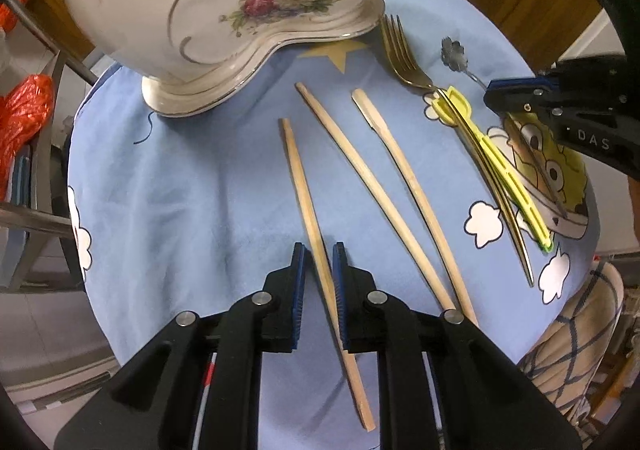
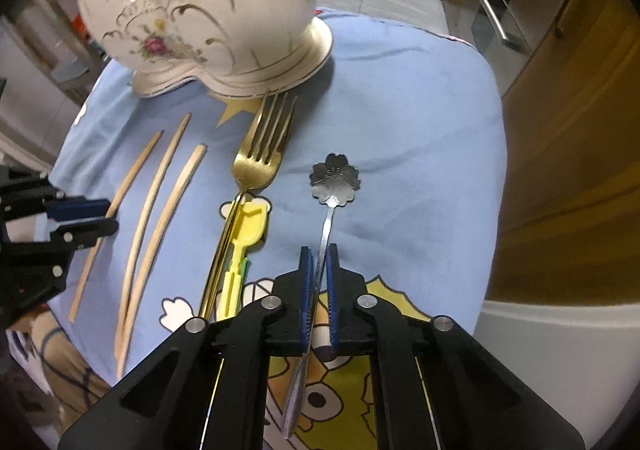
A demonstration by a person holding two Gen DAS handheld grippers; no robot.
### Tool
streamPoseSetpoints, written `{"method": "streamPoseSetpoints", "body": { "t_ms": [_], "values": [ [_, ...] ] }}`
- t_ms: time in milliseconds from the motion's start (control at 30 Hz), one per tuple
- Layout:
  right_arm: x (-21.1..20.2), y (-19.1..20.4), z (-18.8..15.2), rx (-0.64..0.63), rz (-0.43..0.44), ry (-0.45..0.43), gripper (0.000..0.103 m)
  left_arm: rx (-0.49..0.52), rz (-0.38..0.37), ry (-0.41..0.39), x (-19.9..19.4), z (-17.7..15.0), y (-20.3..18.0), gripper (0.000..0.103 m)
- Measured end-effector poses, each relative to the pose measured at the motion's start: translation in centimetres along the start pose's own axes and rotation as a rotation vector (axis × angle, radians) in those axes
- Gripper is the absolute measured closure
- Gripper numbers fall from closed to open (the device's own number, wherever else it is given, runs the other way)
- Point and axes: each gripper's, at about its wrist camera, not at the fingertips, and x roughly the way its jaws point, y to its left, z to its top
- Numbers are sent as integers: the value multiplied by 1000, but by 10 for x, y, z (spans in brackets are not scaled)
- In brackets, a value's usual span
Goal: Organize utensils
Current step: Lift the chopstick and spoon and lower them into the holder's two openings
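blue cloth point(image 1: 180, 170) carries utensils before a vase point(image 1: 224, 10); left gripper point(image 1: 318, 250) straddles a stick point(image 1: 308, 202) — fingers spread; right gripper point(image 2: 319, 254) pinches the spoon point(image 2: 334, 178) handle — fork point(image 2: 260, 154) alongside.

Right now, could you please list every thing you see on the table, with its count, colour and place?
Ceramic holder: one, cream with gold trim and flowers, far end of the cloth.
Chopsticks: three, pale wood, centre.
Fork: one, gold, beside the yellow tool.
Yellow tool: one, plastic, against the fork handle.
Flower spoon: one, silver, right side.
Tablecloth: one, blue, cartoon print.
Left gripper: straddling one chopstick, gap visible.
Right gripper: around the spoon handle.
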Motion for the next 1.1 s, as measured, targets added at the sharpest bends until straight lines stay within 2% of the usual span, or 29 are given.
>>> {"method": "streamPoseSetpoints", "body": {
  "t_ms": [67,167,300,433,500,667,800,1100],
  "values": [
    [-1,-6,-3,35,21,-17,99,-21,-9,-26,-1,-4,3,97],
    [-8,-6,-6,52,40,-66,99,-42,-22,-79,-6,-18,8,98],
    [-29,-12,-9,60,79,-170,99,-75,-46,-209,-22,-37,15,98],
    [-54,-14,-11,51,91,-284,99,-112,-59,-377,-47,-58,22,98],
    [-65,-14,-14,52,111,-352,99,-119,-90,-472,-60,-69,23,98],
    [-80,-18,-18,90,185,-495,99,-146,-100,-630,-76,-88,22,98],
    [-87,-16,-15,99,221,-574,99,-167,-114,-772,-93,-87,23,98],
    [-107,-1,-4,80,285,-734,99,-218,-126,-1002,-130,-73,46,98]
  ]
}}
